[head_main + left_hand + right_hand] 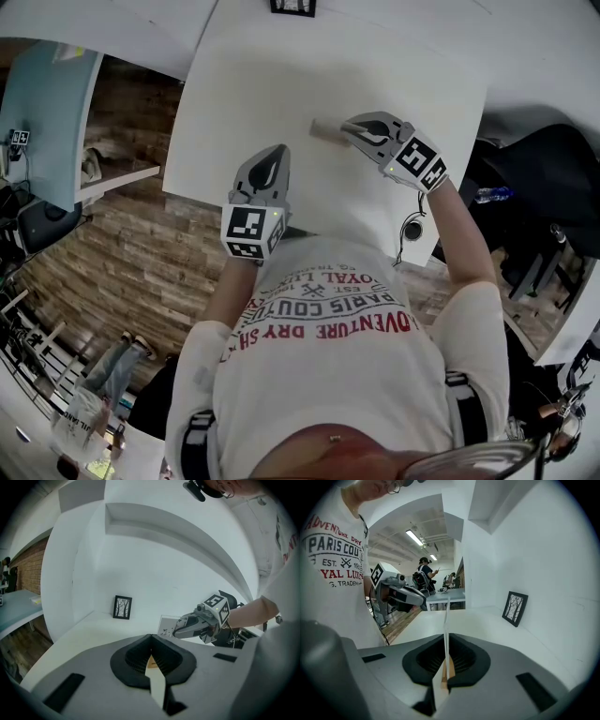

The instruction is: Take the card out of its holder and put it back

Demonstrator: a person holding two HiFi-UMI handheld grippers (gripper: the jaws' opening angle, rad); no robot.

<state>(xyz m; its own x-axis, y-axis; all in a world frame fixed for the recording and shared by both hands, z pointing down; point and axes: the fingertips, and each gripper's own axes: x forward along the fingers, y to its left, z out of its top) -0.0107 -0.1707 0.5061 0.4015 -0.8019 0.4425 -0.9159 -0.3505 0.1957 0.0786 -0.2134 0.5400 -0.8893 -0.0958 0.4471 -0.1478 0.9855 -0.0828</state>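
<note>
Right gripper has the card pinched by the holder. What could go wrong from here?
The left gripper stands apart from the wooden holder, so the holder could slide if the card pushes on it. The right gripper pinches the thin card by one edge; it may twist and miss the holder.

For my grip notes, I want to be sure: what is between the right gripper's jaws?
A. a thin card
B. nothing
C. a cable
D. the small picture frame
A: the right gripper has its jaws closed on a thin card, seen edge-on in the right gripper view.
</note>
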